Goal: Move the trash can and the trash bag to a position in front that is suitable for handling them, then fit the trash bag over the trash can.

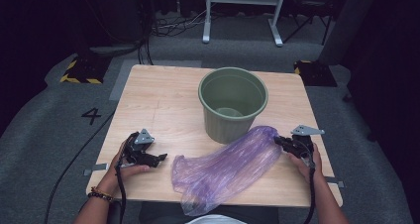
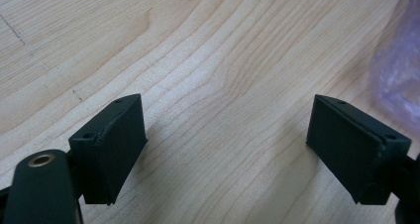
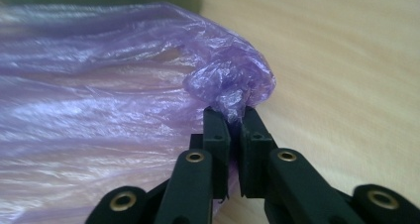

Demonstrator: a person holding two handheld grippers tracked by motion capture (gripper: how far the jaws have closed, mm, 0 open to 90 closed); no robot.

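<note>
one thin pinch is the risk: the right claw (image 3: 229, 120) is clamped on a corner of the purple bag (image 1: 225, 167) lying at the counter's (image 1: 163, 100) lower middle beside the green bin (image 1: 233, 103), while the left claw (image 2: 225, 149) stands apart over bare wood, so a hard pull could tear or slip the film.

Black two-jaw tools (image 1: 159, 159) with brass rivets, grey three-cornered plates, trailing black cables; beaded bracelet (image 1: 100, 194) on left wrist

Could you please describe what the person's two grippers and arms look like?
Both grippers, left gripper and right gripper, are black, each topped by a grey three-cornered plate, with a black cable trailing back. Their fingers are flat rectangular black pads; brass-coloured rivets mark the linkages. The forearms are bare, with a dark beaded bracelet on the left wrist.
</note>
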